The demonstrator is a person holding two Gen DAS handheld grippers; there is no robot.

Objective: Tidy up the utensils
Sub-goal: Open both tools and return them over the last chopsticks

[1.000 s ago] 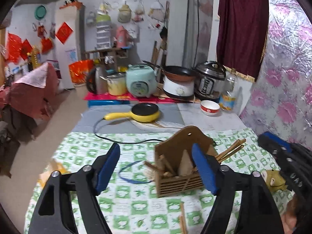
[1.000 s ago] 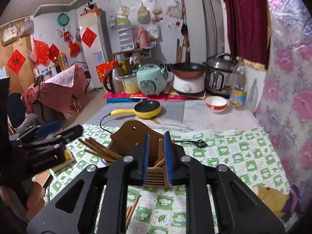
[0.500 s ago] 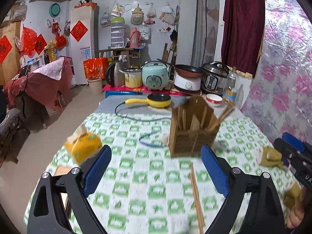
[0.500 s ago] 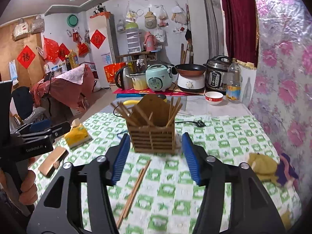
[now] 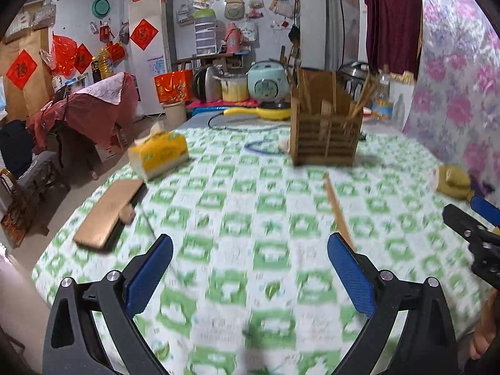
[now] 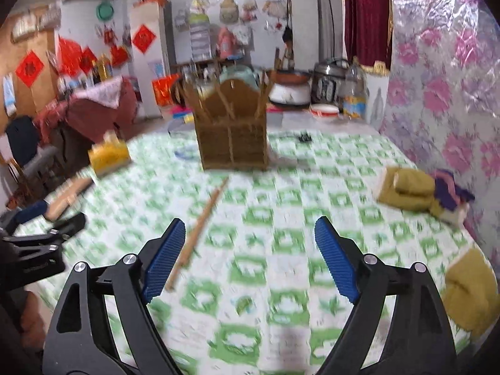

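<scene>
A wooden utensil holder (image 5: 325,137) (image 6: 232,143) stands upright at the far middle of the green-checked table, with several chopsticks sticking out of it. A loose pair of chopsticks (image 5: 339,212) (image 6: 200,228) lies flat on the cloth in front of it. My left gripper (image 5: 249,240) hangs low over the near part of the table. Its jaws are opening and nothing is between them. My right gripper (image 6: 250,222) is also opening with nothing between its pads. The loose chopsticks lie just beside its left finger (image 6: 162,259). Each gripper shows at the edge of the other's view.
A yellow tissue pack (image 5: 159,153) and a flat brown case (image 5: 109,212) lie near the table's left edge. Folded yellow cloths (image 6: 409,190) (image 6: 472,290) lie at the right, by the flowered wall. A blue cord loop (image 5: 262,148) and cookers (image 5: 267,81) are behind the holder.
Both grippers have drawn back from the holder and sunk toward the near table. The right jaws went from nearly shut to wide. The left jaws widened a little.
</scene>
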